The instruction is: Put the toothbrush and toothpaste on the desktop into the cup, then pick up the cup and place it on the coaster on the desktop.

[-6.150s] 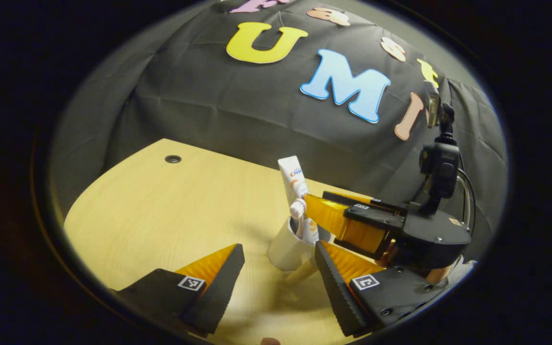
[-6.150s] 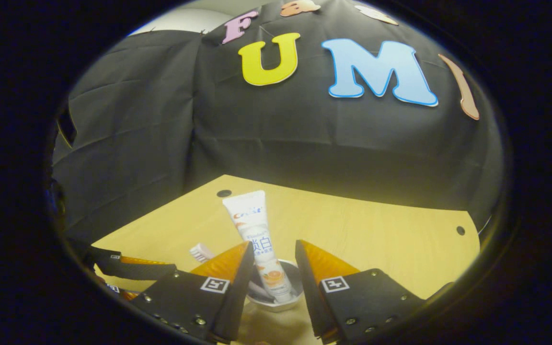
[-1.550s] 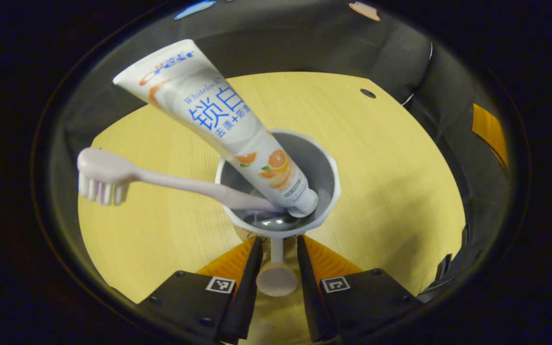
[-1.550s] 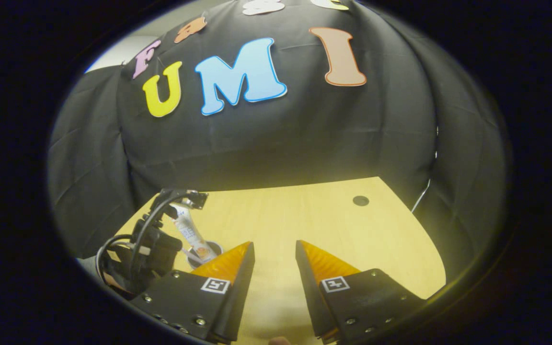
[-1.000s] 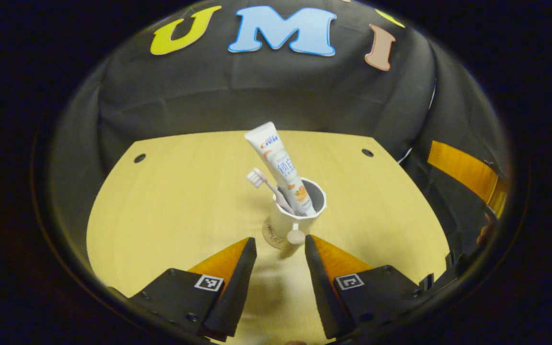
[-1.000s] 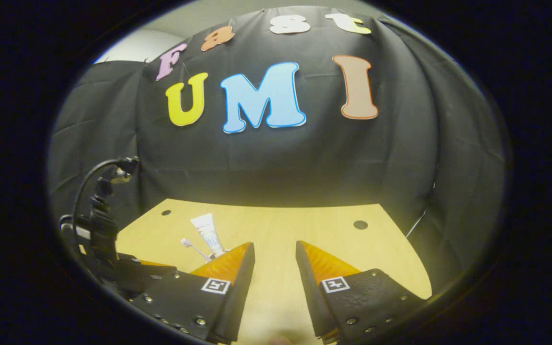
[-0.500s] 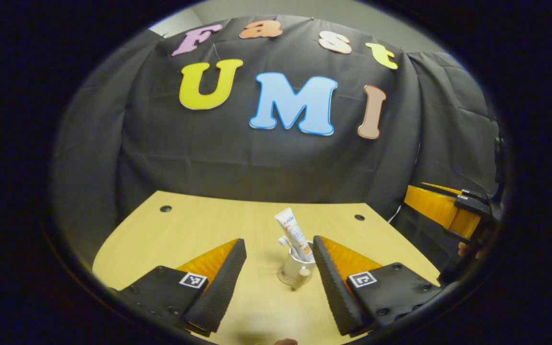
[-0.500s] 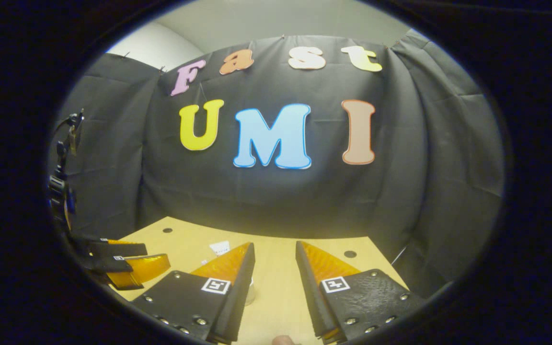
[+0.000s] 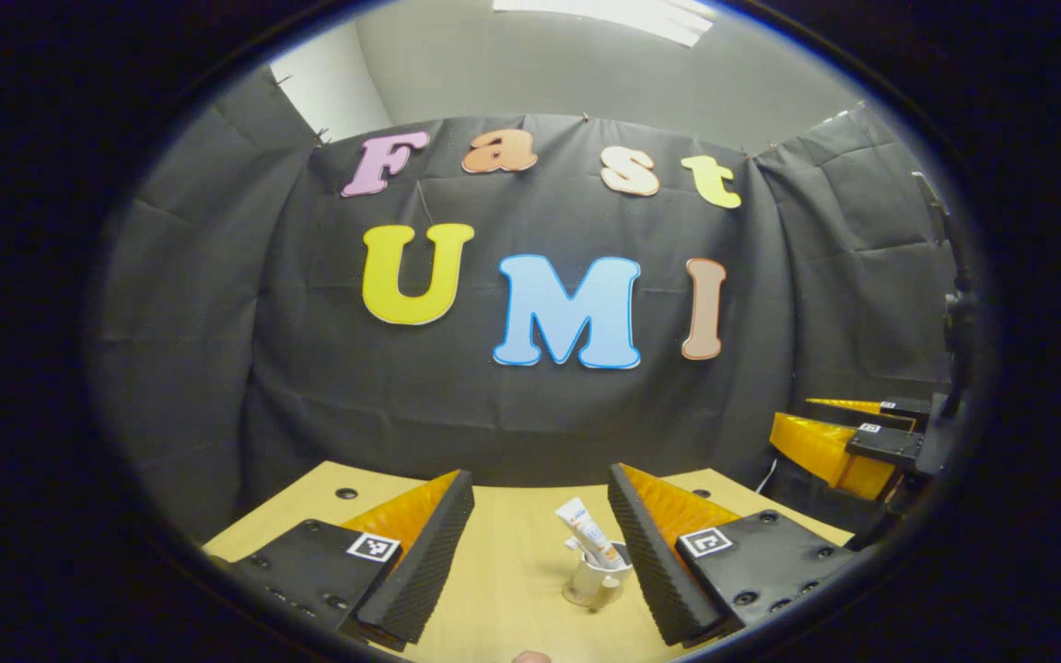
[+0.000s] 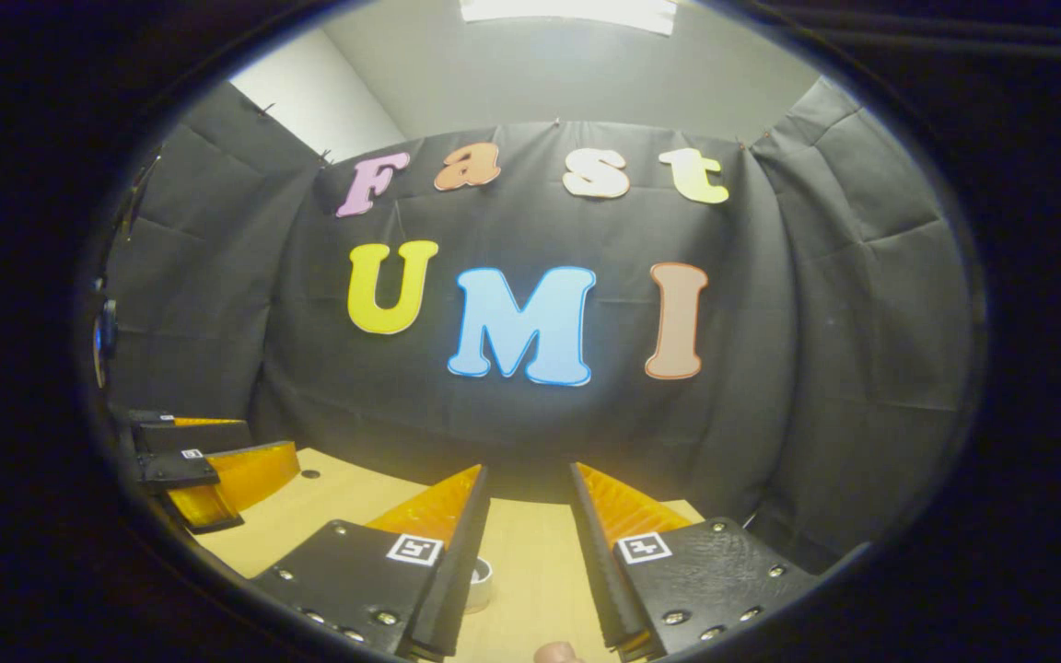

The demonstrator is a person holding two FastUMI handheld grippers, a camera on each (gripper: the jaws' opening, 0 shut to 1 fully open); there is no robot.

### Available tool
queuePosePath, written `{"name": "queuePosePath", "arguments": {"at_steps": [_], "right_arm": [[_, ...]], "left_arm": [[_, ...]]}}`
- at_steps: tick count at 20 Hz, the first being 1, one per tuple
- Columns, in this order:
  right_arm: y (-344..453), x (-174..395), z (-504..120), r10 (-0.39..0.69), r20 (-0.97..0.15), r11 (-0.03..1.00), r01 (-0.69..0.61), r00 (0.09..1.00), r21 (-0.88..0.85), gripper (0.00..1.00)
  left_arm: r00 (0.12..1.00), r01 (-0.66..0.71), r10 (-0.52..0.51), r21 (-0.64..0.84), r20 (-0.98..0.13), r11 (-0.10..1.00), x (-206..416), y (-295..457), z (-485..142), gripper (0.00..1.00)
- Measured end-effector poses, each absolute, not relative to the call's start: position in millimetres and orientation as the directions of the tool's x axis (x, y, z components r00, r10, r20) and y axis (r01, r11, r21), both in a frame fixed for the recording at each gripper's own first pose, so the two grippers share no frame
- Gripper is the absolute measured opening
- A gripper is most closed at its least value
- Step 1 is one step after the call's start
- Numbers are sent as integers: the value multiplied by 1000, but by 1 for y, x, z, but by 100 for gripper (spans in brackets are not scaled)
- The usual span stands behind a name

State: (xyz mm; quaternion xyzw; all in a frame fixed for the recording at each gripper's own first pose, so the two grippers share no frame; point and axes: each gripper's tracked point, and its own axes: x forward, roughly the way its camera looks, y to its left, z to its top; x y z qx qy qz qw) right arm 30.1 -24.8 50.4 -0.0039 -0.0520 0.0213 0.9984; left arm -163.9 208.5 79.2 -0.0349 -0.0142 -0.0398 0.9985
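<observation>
A white cup (image 9: 597, 584) stands upright on the wooden desk (image 9: 494, 589), far ahead of my left gripper (image 9: 540, 552). The toothpaste tube (image 9: 590, 534) and the toothbrush (image 9: 577, 549) stick out of it. Under the cup's base a thin coaster edge (image 9: 571, 598) shows. My left gripper is open and empty, well back from the cup. My right gripper (image 10: 528, 552) is open too, with nothing between its fingers. In the right gripper view the cup's rim (image 10: 481, 571) peeks out beside one finger.
The right gripper's orange fingers (image 9: 848, 442) hover at the right edge of the left gripper view. The left gripper's fingers (image 10: 208, 470) hover at the left of the right gripper view. Black cloth walls close off the desk's back and sides. A cable hole (image 9: 345, 494) lies far left.
My left gripper has let go of the cup's handle and drawn back and up. The right gripper has also pulled back and tilted up. The cup stays standing with both items in it.
</observation>
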Motion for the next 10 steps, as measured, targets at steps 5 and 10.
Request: {"name": "queuePosePath", "arguments": {"at_steps": [5,10], "right_arm": [[-19,32,52,48,99,999,-46,994,-18,95],[-16,34,56,63,110,997,-58,992,-47,94]], "left_arm": [[998,55,-52,-81,38,995,-166,213,87,100],[998,39,-35,-72,52,997,-168,219,95,100]]}}
